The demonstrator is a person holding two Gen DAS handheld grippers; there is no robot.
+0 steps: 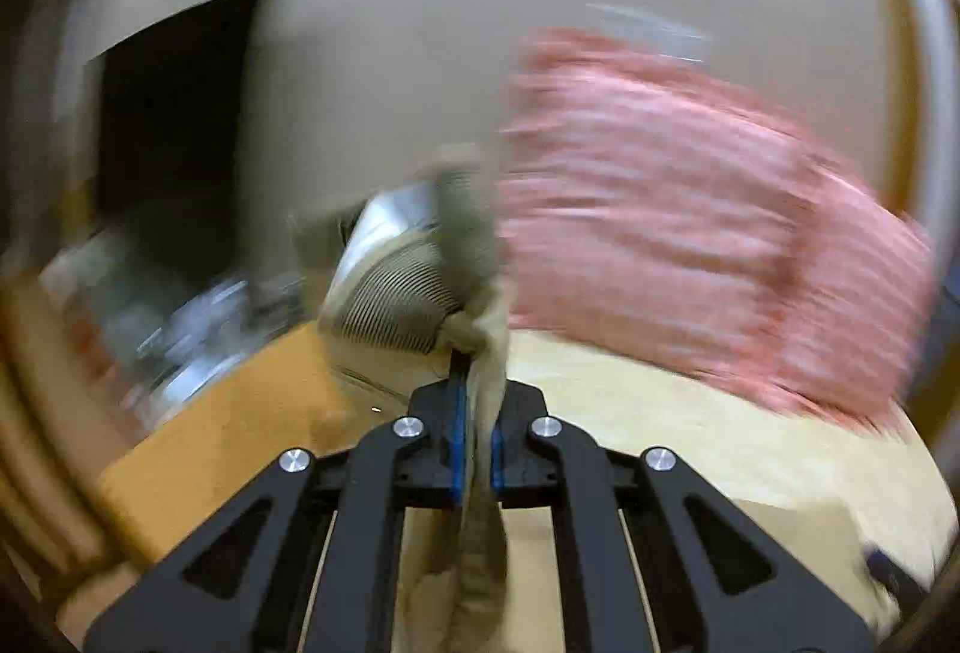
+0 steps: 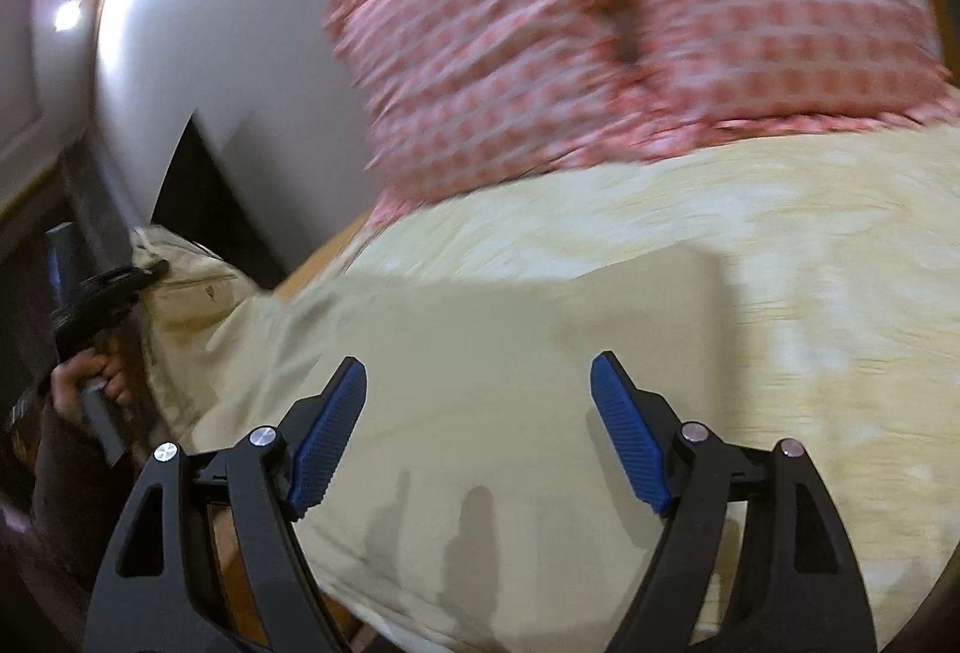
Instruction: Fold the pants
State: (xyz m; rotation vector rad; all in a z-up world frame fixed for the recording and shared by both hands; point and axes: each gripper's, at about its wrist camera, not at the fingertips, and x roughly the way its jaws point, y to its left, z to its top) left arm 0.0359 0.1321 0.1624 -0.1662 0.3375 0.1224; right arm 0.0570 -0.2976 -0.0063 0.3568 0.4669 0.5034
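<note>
The khaki pants (image 2: 456, 353) lie spread over the yellow bedsheet (image 2: 780, 257), one end bunched at the near-left edge. My left gripper (image 1: 475, 449) is clamped tight on a fold of that cloth. My right gripper (image 2: 477, 437) hangs wide apart above the flat part, holding nothing. If I pull with the left alone, the fabric could drag and wrinkle, or slide toward the pink pillow (image 2: 630, 29) at the far side.

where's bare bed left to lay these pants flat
Free: the yellow bedspread between the pants and the pink pillows. Crowded: the pillows along the head, and the left edge, where the left gripper clamps fabric.
</note>
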